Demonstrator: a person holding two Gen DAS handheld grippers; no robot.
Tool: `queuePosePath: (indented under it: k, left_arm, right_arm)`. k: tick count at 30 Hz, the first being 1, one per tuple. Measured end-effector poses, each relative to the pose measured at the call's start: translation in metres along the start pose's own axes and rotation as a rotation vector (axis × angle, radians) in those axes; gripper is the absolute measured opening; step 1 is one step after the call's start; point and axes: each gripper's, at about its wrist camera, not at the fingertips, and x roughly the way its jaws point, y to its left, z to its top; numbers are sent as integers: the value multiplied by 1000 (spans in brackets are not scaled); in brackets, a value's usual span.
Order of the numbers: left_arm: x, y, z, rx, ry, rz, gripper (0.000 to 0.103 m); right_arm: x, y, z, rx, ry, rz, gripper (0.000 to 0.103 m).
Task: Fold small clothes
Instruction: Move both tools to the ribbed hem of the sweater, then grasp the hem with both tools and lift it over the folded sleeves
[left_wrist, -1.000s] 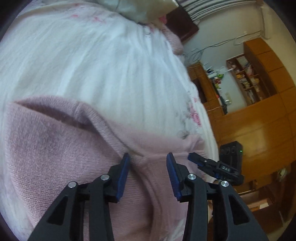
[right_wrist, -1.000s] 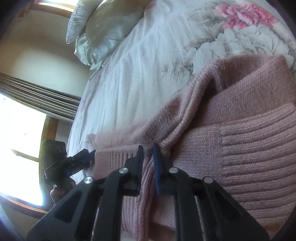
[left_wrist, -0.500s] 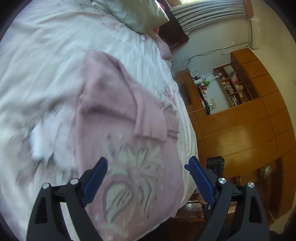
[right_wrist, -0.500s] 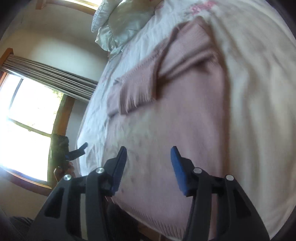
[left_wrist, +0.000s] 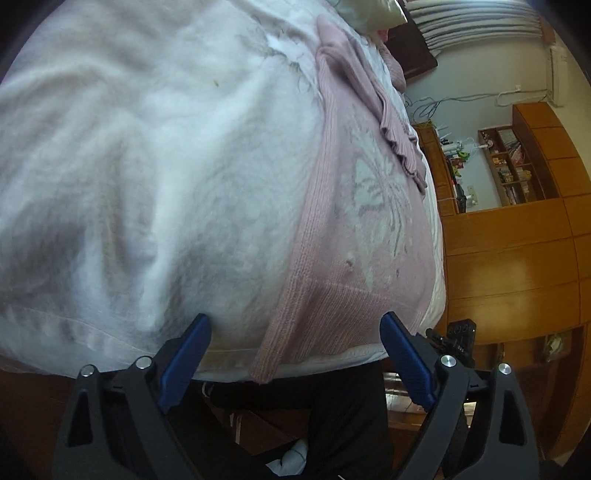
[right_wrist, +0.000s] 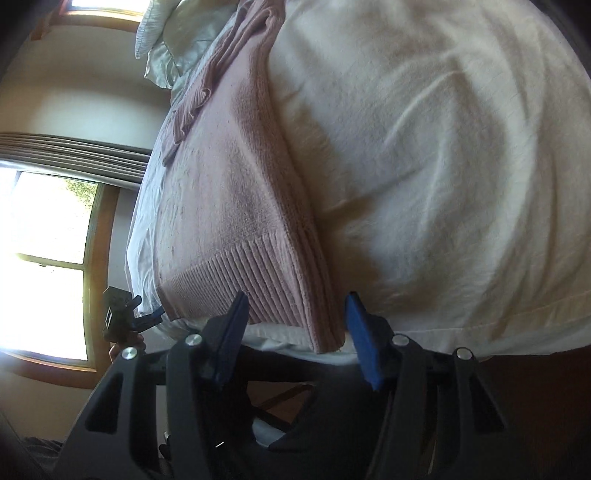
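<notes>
A pink knit sweater (left_wrist: 351, 229) with a pale bow pattern lies flat on the white bedspread (left_wrist: 147, 166), its sleeves folded in near the far end. Its ribbed hem reaches the near edge of the bed. My left gripper (left_wrist: 295, 332) is open at that edge, with one hem corner (left_wrist: 266, 362) between the wide-spread fingers, untouched. In the right wrist view the sweater (right_wrist: 229, 192) shows its ribbed hem (right_wrist: 266, 288). My right gripper (right_wrist: 295, 314) is open around the other hem corner (right_wrist: 325, 332), not closed on it.
Pillows (right_wrist: 162, 48) lie at the head of the bed. A wooden wardrobe and shelves (left_wrist: 517, 221) stand beyond the bed's far side, a window (right_wrist: 44, 258) on the other. A person's dark-clothed legs (left_wrist: 332, 424) are below the bed edge.
Both grippers let go of the folded sleeves, opened and pulled back to the near bed edge. They now sit at the two hem corners.
</notes>
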Motion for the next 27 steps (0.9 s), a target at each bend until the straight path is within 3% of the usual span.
queuePosePath:
  k: [8, 10, 12, 13, 14, 15, 23, 27]
  left_arm:
    - [20, -12, -6, 64, 74, 41, 92]
    - [25, -15, -11, 71, 89, 39, 82]
    - [29, -16, -12, 69, 95, 57, 55]
    - [32, -15, -14, 68, 98, 73, 42]
    - [32, -13, -15, 65, 93, 89, 20]
    - [31, -10, -16, 45, 82, 78, 12]
    - [-9, -10, -37, -86, -71, -167, 7]
    - [-30, -24, -55, -83, -124, -311, 7]
  right_arm:
    - [21, 4, 0, -5, 34, 17, 54]
    - [20, -2, -2, 4, 35, 24, 54]
    - [21, -8, -1, 22, 37, 37, 50]
    - [23, -8, -1, 28, 45, 53, 29]
    - [25, -8, -1, 31, 58, 70, 12]
    - [23, -9, -1, 31, 50, 69, 9]
    - [-17, -2, -18, 73, -54, 214, 7]
    - [-48, 18, -30, 46, -110, 288, 6]
